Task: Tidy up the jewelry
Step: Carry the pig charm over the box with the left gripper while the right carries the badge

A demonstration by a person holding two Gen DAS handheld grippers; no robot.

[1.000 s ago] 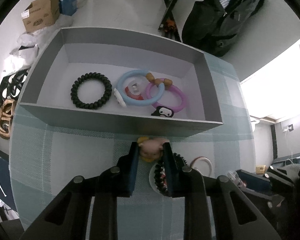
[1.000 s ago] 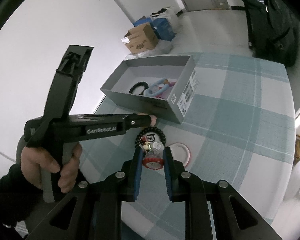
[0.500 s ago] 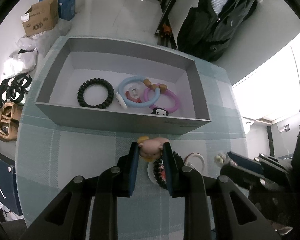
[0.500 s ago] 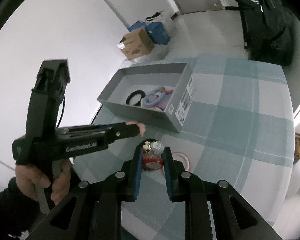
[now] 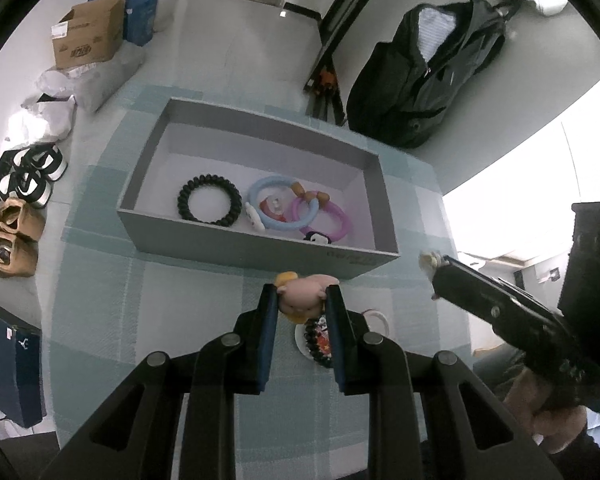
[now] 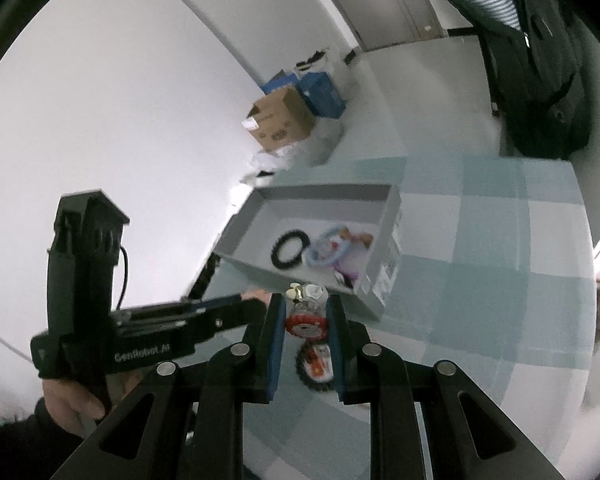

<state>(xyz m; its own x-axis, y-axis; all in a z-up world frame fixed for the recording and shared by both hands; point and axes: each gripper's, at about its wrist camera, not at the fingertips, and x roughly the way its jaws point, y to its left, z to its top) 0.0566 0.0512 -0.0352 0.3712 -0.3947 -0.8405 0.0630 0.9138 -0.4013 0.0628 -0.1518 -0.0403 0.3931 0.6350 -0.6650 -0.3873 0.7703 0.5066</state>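
My left gripper point(image 5: 301, 294) is shut on a pink pig-shaped charm point(image 5: 302, 295), held above the checked table just short of the grey box point(image 5: 260, 246). In the box lie a black coil bracelet point(image 5: 210, 200), a light blue ring point(image 5: 272, 208) and a pink ring point(image 5: 324, 218). My right gripper point(image 6: 305, 307) is shut on a small trinket with a red toothed base point(image 6: 305, 316) and a pale top. In the left wrist view the right gripper point(image 5: 434, 266) reaches in from the right. Under both grippers a black beaded bracelet point(image 6: 314, 364) lies on the table.
A white ring point(image 5: 376, 318) lies on the tablecloth beside the beaded bracelet. A black jacket point(image 5: 428, 76) hangs beyond the table. Cardboard boxes point(image 5: 88, 38) and shoes point(image 5: 12, 236) stand on the floor to the left. A person's hand point(image 6: 74, 398) grips the left tool.
Both grippers have risen from the table with their pieces, and the box looks smaller and farther. The right gripper has come into the left wrist view.
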